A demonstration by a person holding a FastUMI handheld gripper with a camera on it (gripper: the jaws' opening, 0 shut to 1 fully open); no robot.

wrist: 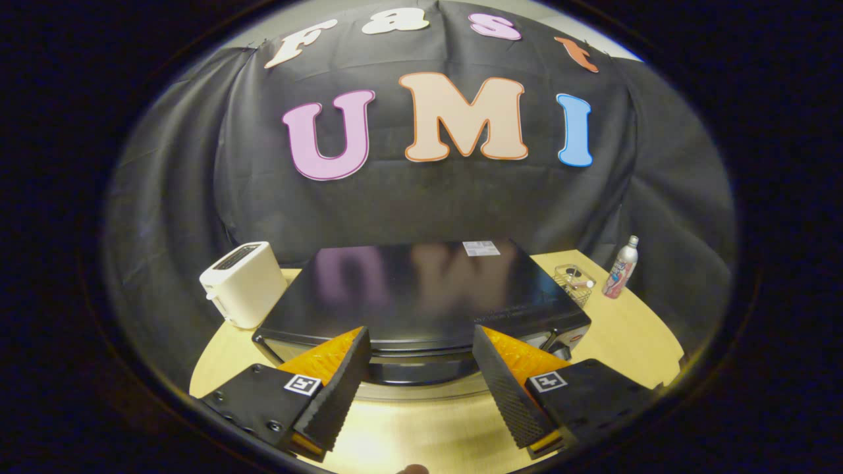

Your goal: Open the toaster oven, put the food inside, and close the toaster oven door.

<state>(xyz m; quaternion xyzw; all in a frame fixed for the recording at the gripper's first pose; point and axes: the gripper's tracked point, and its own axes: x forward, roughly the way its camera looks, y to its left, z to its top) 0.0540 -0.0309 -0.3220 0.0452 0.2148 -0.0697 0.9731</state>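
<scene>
Gripper view: hand-held gripper [419, 359] was wide open, holding nothing. Oven [421, 296] sat on the tabletop [421, 421] just ahead, long axis crosswise; its top front edge lay between the fingers. Door looked closed. Food not identifiable.

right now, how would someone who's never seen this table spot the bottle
Start at the black toaster oven in the middle of the wooden table, just beyond the open gripper. To its right sits a clear container; the bottle stands upright just past that, near the table edge. It is the only tall, slim thing, silvery with a pink printed label.
</scene>
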